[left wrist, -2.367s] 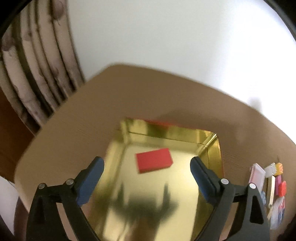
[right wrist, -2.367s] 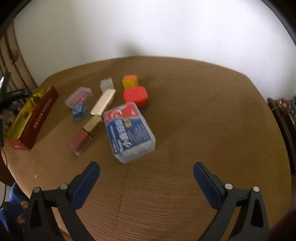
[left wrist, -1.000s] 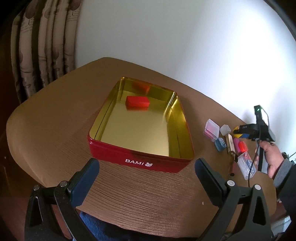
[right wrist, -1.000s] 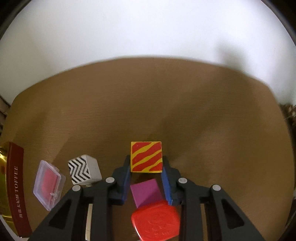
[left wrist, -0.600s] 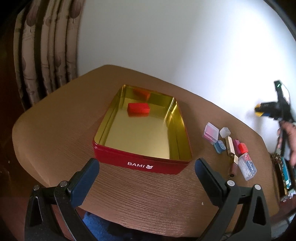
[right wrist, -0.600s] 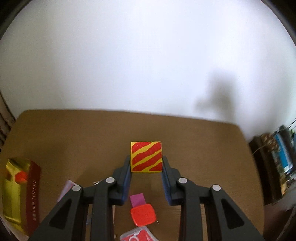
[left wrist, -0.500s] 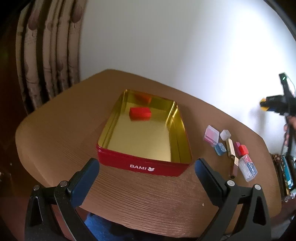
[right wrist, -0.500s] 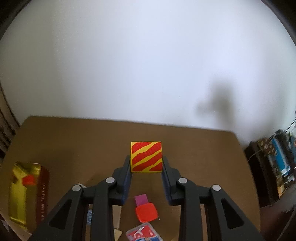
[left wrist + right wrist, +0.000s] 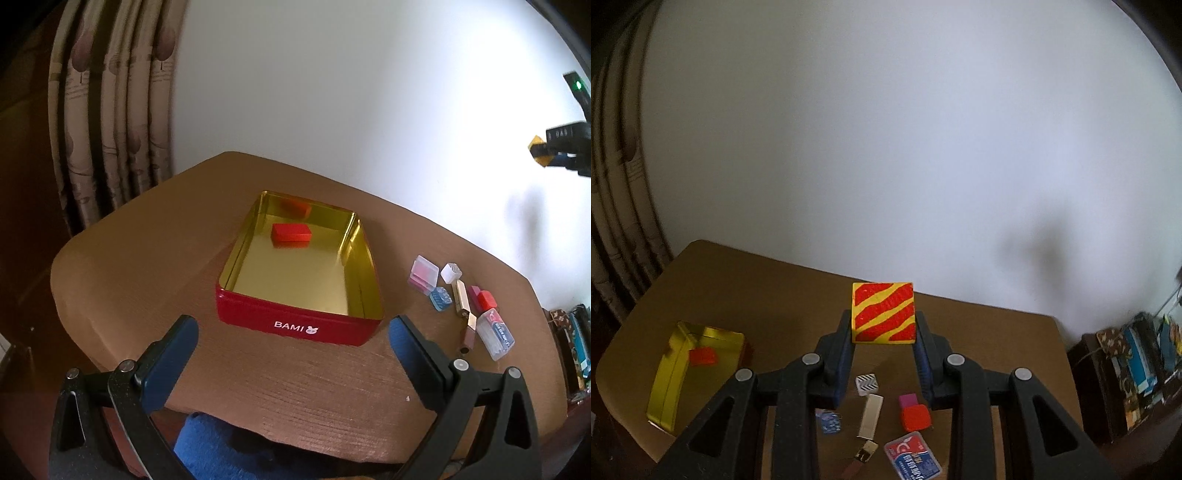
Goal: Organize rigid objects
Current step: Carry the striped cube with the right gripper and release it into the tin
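Red-and-gold metal tin [image 9: 295, 326], rectangular and open-topped, sits on a brown wooden table [image 9: 147, 266] and so far holds just one thing: a flat red rectangular block [image 9: 290, 234] lying near its far wall, mirrored in the shiny gold side. The right gripper [image 9: 883, 334] is raised well above the table, its two blue-padded jaws clenched on a yellow cube with wavy red stripes [image 9: 882, 313], so this cube looks to be the second item on its way to the tin. The left gripper [image 9: 291, 343] hangs spread wide and empty, in front of the tin's near side. Left on the table, to the right of the tin, is a small cluster: a clear plastic case with pink inside [image 9: 423, 275], a white zigzag-patterned cube [image 9: 451, 272], a small blue case [image 9: 440, 296], a gold lipstick tube [image 9: 463, 306], a purple block [image 9: 473, 292], a red rounded block [image 9: 487, 300] and a clear box with a red-and-blue label [image 9: 495, 334]. Judging by this, the sorting is at an early stage.
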